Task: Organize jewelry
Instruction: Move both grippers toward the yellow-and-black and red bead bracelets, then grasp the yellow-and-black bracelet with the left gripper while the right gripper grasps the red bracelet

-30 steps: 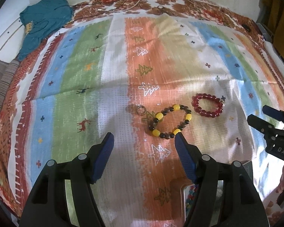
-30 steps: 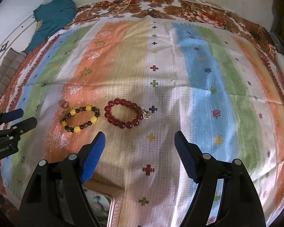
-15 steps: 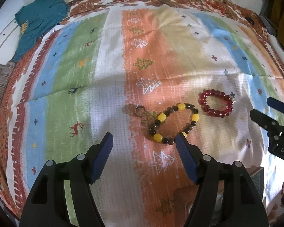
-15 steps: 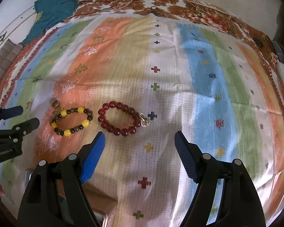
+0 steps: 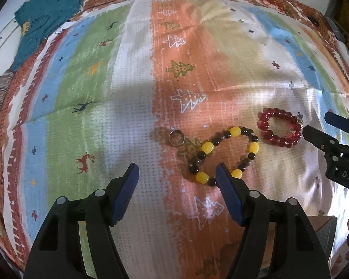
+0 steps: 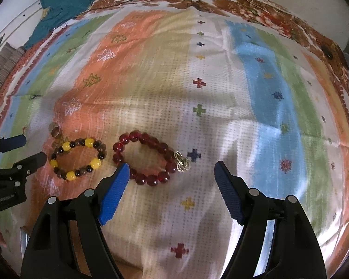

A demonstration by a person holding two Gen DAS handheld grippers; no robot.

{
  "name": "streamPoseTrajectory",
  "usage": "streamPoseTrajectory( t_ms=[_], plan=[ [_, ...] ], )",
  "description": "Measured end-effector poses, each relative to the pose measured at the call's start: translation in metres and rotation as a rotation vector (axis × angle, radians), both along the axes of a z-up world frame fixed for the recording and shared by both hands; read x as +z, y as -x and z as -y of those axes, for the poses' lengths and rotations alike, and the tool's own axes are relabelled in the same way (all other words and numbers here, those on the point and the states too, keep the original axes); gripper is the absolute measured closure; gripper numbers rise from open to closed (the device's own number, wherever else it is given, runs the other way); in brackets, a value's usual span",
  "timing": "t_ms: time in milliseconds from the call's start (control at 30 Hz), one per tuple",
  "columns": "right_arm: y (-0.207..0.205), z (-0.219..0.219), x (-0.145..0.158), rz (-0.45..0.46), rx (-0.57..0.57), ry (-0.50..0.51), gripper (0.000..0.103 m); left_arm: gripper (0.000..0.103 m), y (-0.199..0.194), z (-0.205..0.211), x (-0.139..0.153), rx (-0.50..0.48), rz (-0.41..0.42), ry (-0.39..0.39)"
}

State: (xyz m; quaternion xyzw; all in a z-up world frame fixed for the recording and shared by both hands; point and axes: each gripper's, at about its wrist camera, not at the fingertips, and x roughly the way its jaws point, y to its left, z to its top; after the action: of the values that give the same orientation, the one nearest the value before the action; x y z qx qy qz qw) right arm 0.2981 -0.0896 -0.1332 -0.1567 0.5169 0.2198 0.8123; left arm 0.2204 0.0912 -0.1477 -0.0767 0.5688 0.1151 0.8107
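The left gripper [image 5: 177,176] is hovering low over the striped bedspread [image 5: 132,88], pointing forward and angled down toward the jewelry. Its blue-padded fingers [image 5: 128,186] are standing wide apart and are holding nothing; the tip of the right-hand finger is overlapping the near edge of the yellow-and-dark beaded bracelet [image 5: 223,154] in the left wrist view, though whether it is touching the beads cannot be told. A small metal ring [image 5: 176,137] is lying just beyond and between the fingers, just beside the bracelet's far left end.

The right gripper [image 6: 171,174] is hanging over the bedspread's paler middle, also tilted down, with its fingers [image 6: 228,193] spread wide and empty. Its left finger tip is sitting at the near left edge of the red beaded bracelet [image 6: 146,160], whose small gold charm [image 6: 181,161] is lying at its right side, between the two fingers.

All three pieces are lying flat on the bedspread in a row: ring, yellow-and-dark bracelet, red bracelet, the two bracelets close together. A teal garment [image 5: 44,16] is lying crumpled at the bed's far left corner.
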Motion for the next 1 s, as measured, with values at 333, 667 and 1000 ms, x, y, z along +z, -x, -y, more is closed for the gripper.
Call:
streamPoseTrajectory(
  t_ms=[333,667,1000],
  plan=[
    [-0.017,-0.01,-0.025,-0.054,0.023,0.043,0.028,0.036,-0.013,0.0,-0.012,-0.033,-0.026,0.028],
    [-0.025,-0.021,-0.037,-0.055,0.051,0.076,0.037,0.044,-0.019,-0.003,-0.032,-0.063,-0.071,-0.011],
    [-0.027,-0.014,-0.034,-0.066,0.061,0.019,0.089,0.092,-0.019,0.005,-0.031,-0.091,-0.085,-0.021]
  ],
)
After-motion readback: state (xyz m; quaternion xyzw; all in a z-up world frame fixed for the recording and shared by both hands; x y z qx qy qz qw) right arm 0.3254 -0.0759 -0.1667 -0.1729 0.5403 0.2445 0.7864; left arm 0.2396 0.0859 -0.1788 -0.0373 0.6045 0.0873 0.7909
